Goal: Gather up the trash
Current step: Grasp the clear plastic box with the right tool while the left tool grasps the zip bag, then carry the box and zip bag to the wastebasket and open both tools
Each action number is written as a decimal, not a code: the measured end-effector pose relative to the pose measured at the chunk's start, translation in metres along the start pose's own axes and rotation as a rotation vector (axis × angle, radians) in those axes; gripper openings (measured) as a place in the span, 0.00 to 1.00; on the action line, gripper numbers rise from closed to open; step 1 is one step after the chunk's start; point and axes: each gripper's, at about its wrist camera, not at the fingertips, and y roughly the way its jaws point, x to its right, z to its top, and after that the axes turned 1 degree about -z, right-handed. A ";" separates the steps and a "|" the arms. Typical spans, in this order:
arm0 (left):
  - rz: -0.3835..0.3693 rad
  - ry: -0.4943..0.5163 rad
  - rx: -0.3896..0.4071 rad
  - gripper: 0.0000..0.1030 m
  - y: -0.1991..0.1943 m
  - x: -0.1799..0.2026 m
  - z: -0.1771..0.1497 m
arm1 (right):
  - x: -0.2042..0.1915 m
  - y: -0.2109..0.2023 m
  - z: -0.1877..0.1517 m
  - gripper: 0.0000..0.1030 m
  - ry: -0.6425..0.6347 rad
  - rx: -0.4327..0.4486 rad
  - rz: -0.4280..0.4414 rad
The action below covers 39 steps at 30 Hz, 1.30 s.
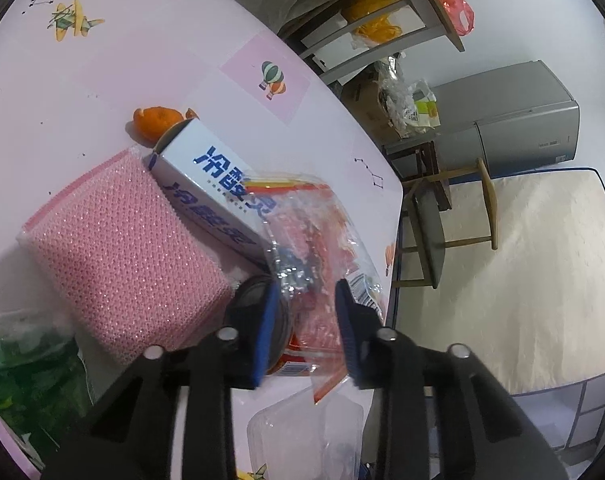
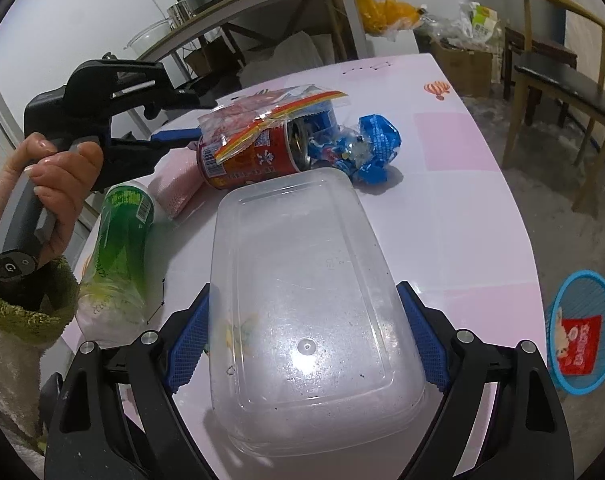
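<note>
Straddling the clear plastic container [image 2: 302,304], the right gripper [image 2: 306,340] is spreading wide, its blue pads sitting just outside both long walls without visibly pressing yet; the tub is lying upside down on the pink worktop [image 2: 482,220], so a sideways squeeze looks like the sensible way to lift it. Beyond the container, the left gripper [image 1: 306,320] is reaching in with jaws partly open around the clear wrapper [image 1: 302,220] draped over the red can [image 2: 246,160], not clamped as far as I can tell. Left of the container, a green bottle [image 2: 122,240] is lying flat. Off the worktop to its right, a blue basket [image 2: 558,320] is waiting on the floor, likely the drop point.
</note>
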 end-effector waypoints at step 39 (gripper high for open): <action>-0.182 0.395 0.190 0.00 -0.090 0.087 -0.054 | 0.026 -0.044 0.004 0.78 0.069 0.081 0.035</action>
